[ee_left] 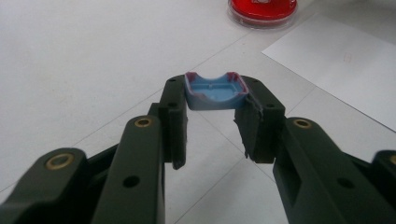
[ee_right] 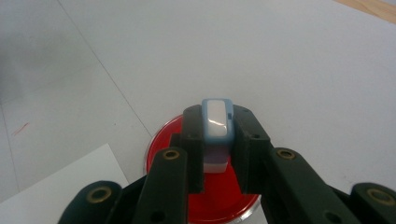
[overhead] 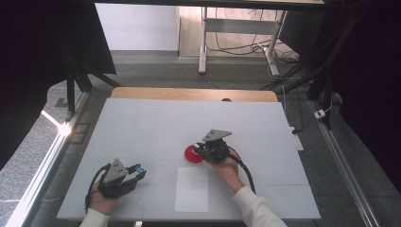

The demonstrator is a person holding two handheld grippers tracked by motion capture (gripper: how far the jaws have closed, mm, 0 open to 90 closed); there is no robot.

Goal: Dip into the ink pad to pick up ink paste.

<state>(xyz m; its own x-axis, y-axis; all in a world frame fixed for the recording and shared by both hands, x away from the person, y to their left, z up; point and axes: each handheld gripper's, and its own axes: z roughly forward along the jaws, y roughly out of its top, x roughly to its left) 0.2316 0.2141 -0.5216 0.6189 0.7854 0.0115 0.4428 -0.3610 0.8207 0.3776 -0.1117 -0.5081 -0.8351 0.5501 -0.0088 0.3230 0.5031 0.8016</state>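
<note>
A: So where's everything rn?

B: Right gripper (ee_right: 217, 140) pinches a small blue-and-white plastic stamp (ee_right: 217, 122) just above the round red ink pad dish (ee_right: 161, 140). Left gripper (ee_left: 212, 107) pinches a shallow light-blue plastic cap (ee_left: 215, 91), low over the white counter (overhead: 142, 127), beside the white paper sheet (overhead: 191, 189).

A: Risks?

B: Imo the stamp could slip or tilt, inking unevenly. Its underside's hidden, so can't tell if it's touching the ink.

Looking like lab or test room. White-topped table (overhead: 142, 123) standing inside black metal frame (overhead: 78, 80), dark curtains (overhead: 42, 56) hanging at both sides. Cables (overhead: 241, 47) trailing over grey floor (overhead: 156, 71) behind, under legs of desk (overhead: 204, 42). Camera looking down on person's sleeves (overhead: 255, 208) at table edge.
</note>
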